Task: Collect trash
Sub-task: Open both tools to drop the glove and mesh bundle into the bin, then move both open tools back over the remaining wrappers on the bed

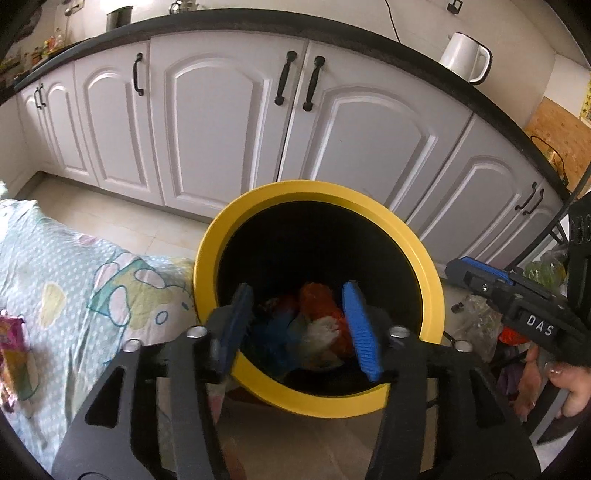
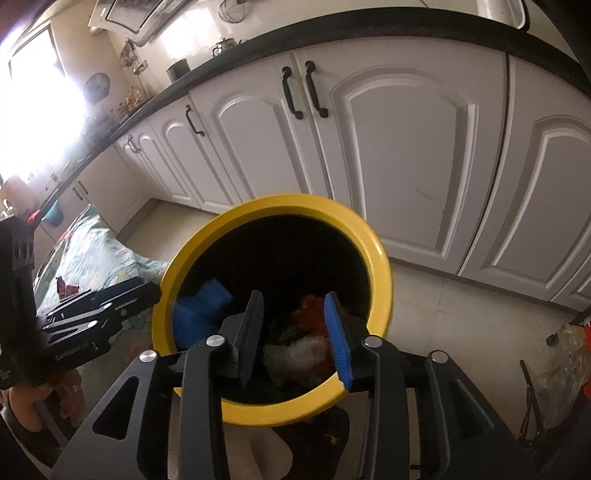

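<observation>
Left of the left hand-held gripper [image 1: 297,325] a patterned cloth [image 1: 74,280] covers a surface, with a pink packet [image 1: 13,354] on it at the far left. That gripper's jaws stand apart with nothing between them, poised over the yellow-rimmed bin [image 1: 428,273] straight ahead. Inside the bin lies the trash [image 1: 317,321]: red, blue and white crumpled pieces. The right hand-held gripper [image 2: 295,334] is open too, and empty, above the same bin's near rim, with a blue scrap [image 2: 201,308] in the bin to its left. Beyond the bin stand white cabinets [image 2: 406,147] under a dark worktop [image 1: 258,20]. Clear bags [image 1: 476,321] lie to the right of the bin.
</observation>
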A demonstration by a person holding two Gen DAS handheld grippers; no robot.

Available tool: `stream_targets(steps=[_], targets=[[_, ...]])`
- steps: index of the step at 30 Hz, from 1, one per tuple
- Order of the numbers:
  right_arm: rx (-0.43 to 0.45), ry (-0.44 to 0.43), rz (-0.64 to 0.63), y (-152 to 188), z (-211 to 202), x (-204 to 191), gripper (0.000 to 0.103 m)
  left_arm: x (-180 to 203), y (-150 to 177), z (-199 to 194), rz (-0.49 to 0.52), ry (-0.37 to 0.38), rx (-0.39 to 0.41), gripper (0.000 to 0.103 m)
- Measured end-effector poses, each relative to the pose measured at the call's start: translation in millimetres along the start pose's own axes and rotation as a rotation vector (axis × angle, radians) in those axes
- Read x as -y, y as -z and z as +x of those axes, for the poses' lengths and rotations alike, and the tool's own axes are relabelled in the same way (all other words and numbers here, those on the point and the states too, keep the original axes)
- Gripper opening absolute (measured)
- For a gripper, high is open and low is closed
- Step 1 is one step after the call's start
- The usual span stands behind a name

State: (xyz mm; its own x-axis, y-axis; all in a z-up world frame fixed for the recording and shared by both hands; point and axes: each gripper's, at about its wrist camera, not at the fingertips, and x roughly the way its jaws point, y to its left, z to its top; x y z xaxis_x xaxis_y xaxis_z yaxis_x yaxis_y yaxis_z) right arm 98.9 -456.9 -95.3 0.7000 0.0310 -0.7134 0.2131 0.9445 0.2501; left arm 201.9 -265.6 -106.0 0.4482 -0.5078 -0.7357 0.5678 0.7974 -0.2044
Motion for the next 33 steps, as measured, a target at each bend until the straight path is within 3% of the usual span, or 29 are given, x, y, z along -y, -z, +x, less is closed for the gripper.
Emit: stream_targets(steps=[4, 6, 10, 15, 33], targets=[[0.029, 0.009, 0.017, -2, -7, 0, 0.046, -1, 1, -10, -0.008, -0.016, 0.018, 0.074], [0.041, 0.011, 0.019, -3, -12, -1, 0.050, -1, 2, -16, -0.013, -0.025, 0.031, 0.092], [0.070, 0.009, 0.010, -4, -19, -7, 0.054, -1, 4, -35, -0.013, -0.058, 0.069, 0.092], [0.115, 0.008, -0.009, -8, -30, -15, 0.066, -2, 6, -58, -0.006, -0.100, 0.123, 0.092], [0.232, -0.069, -0.101, -16, -72, -64, 0.079, -22, 19, -133, -0.034, -0.227, 0.270, 0.092]])
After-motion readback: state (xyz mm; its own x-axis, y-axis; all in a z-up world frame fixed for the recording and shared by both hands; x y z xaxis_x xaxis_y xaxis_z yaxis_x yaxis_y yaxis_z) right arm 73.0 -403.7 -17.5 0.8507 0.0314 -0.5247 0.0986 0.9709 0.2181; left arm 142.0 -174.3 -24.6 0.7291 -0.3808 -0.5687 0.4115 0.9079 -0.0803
